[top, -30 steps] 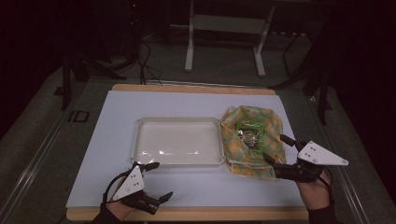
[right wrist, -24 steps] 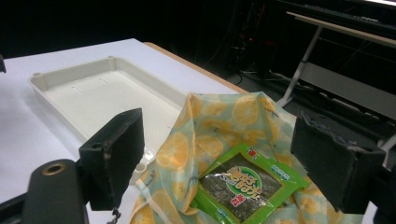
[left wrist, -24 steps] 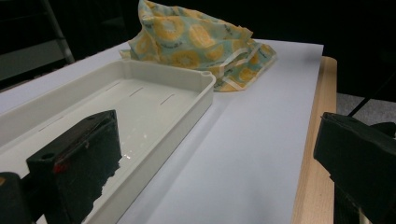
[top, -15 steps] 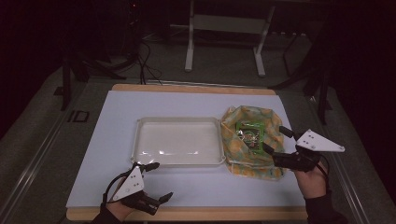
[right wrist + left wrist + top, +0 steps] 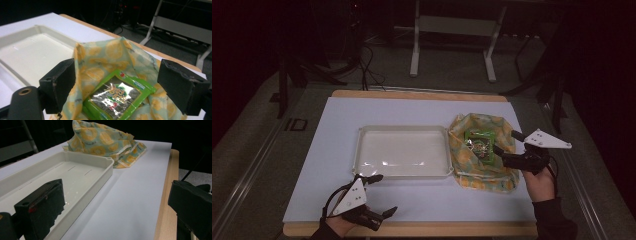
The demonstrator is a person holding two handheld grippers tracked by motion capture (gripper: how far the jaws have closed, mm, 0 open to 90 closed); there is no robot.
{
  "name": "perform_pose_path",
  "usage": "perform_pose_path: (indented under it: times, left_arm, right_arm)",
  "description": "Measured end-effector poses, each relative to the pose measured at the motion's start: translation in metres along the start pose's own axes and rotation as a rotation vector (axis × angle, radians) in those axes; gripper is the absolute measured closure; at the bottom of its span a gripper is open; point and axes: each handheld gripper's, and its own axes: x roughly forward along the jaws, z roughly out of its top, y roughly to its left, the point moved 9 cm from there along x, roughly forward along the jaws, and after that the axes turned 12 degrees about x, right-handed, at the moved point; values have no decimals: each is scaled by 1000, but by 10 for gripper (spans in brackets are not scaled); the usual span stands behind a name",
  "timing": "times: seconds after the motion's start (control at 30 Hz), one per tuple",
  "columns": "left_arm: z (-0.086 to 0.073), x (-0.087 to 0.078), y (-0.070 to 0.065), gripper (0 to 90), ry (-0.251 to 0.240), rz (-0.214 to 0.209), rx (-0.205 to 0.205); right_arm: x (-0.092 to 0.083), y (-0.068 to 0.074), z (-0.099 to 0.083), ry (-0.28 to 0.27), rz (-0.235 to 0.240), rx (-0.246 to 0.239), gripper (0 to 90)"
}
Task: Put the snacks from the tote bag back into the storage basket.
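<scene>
Left claw (image 5: 379, 195): mine, jaws wide apart, empty, at the worktop's (image 5: 337, 130) near edge.
Right claw (image 5: 117, 87): jaws spread, empty, straddling the seaweed packet (image 5: 117, 96).
Risk: my jaws may snag the lemon-print cloth bag (image 5: 112, 53) and drag it along.
Tray (image 5: 402, 150): empty, touching the bag.

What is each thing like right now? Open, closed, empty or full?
White tray: empty, right way up.
Lemon-print cloth bag: open at the top, crumpled, beside the tray.
Green snack packet: sealed, lying in the bag's mouth.
Left gripper: open, holding nothing.
Right gripper: open, over the packet.
</scene>
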Motion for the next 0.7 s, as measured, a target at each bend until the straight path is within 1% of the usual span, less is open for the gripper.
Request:
perform_pose_path:
  times: [0.03,0.1,0.17,0.2,0.37,0.4,0.43,0.47,0.5,0.53,0.57,0.6,0.63,0.67,0.7]
  left_arm:
    - [0,0,0,13,0,0,0]
    - [0,0,0,13,0,-2,-1]
    - [0,1,0,13,2,-3,-1]
    - [0,1,0,13,1,-5,-2]
    - [-1,1,-1,13,5,-10,-2]
    - [-1,1,-1,13,7,-11,-1]
    - [-1,1,-1,13,7,-12,-2]
    - [-1,1,-1,13,7,-12,-2]
    - [-1,1,-1,13,7,-13,-3]
    - [-1,1,-1,13,7,-14,-3]
    - [-1,1,-1,13,7,-14,-4]
    - [-1,1,-1,13,8,-15,-4]
    - [-1,1,-2,13,8,-16,-4]
    - [-1,1,-2,13,9,-17,-4]
    - [-1,1,-2,13,10,-17,-4]
  right_arm:
    - [2,-2,-1,9,-9,-5,149]
    - [5,-5,-3,21,-2,11,166]
    - [8,-9,-5,41,-20,14,179]
    - [10,-11,-7,51,-17,20,193]
    - [20,-22,-12,86,-64,26,179]
    - [22,-23,-14,96,-68,23,187]
    - [24,-24,-16,120,-73,10,189]
    - [26,-26,-19,143,-86,23,189]
    - [28,-28,-22,163,-92,48,196]
    - [29,-29,-22,156,-76,64,225]
    - [31,-31,-24,159,-75,80,223]
    - [33,-35,-27,187,-94,75,196]
    - [35,-39,-30,212,-126,66,191]
    - [37,-41,-31,205,-126,73,193]
    - [38,-41,-31,200,-110,100,193]
